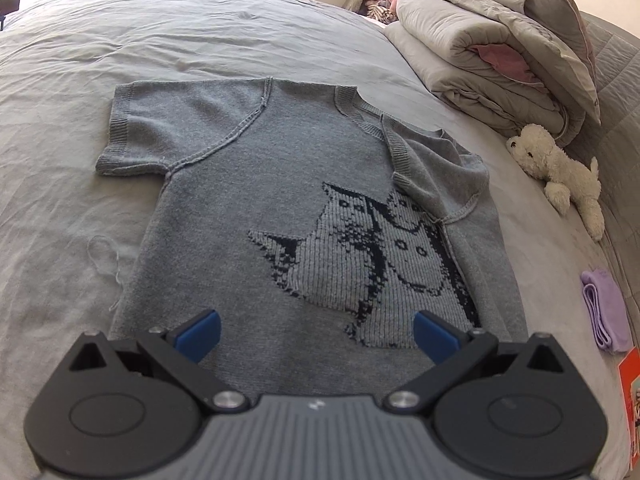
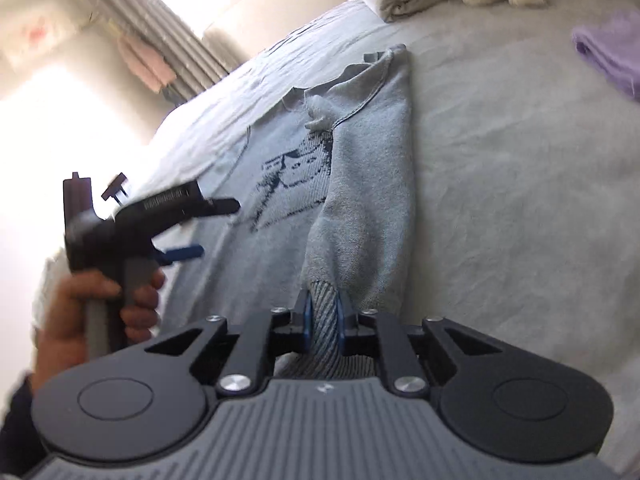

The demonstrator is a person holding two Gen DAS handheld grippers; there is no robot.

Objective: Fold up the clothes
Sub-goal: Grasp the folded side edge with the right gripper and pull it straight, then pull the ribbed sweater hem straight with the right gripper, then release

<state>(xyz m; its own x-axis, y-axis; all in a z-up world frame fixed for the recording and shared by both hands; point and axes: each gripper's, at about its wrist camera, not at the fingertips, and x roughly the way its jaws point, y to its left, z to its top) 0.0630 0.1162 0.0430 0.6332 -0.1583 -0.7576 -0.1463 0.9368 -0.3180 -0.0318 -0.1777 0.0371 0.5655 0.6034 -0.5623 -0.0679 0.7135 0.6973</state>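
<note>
On the bed (image 1: pixel 120 40), the grey sweater (image 1: pixel 248 200) was spread flat, its ribbed hem clamped by the right gripper (image 2: pixel 323 318), the left gripper (image 1: pixel 316 332) held wide and empty; even tension was judged advisable.

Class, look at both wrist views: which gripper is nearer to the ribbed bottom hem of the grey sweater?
Right. The right gripper is shut on the ribbed hem of the grey sweater. The left gripper hangs open above the sweater's lower body, gripping nothing.
</note>
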